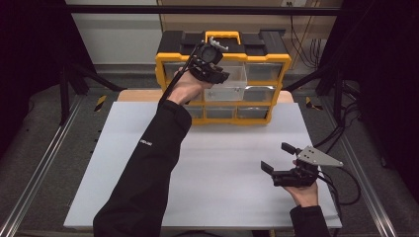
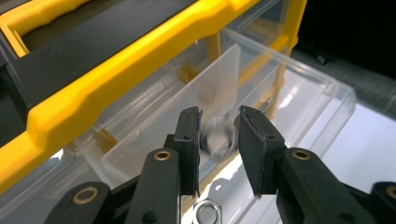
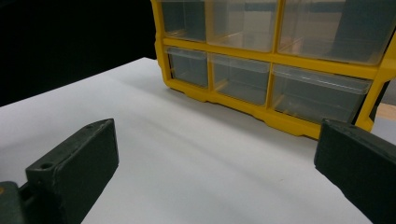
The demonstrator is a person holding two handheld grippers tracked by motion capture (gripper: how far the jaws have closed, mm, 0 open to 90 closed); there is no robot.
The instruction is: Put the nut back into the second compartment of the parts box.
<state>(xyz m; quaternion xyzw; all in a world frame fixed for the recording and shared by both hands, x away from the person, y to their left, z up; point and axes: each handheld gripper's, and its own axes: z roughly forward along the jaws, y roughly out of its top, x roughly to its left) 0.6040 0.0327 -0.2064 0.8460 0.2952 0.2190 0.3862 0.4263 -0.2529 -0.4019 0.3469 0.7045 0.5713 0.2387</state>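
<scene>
A yellow and black drawer organizer (image 1: 267, 58) stands at the far edge of the white board. One clear drawer (image 1: 236, 79) in its upper row is pulled out. My left gripper (image 1: 221, 75) hovers over that drawer, jaws pointing down into it. In the left gripper view a blurred metal nut (image 2: 216, 138) sits between the pads (image 2: 189, 140) with a gap on its right side, so the jaws are open. A second nut (image 2: 208, 213) lies on the drawer's floor (image 2: 299, 93). My right gripper (image 1: 276, 157) rests low at the front right, jaws wide open and empty.
The white board (image 1: 222, 163) covers the table in front of the organizer. The organizer's lower clear drawers (image 3: 240, 77) are pushed in. Metal rails run along both sides of the table, and cables trail at the right.
</scene>
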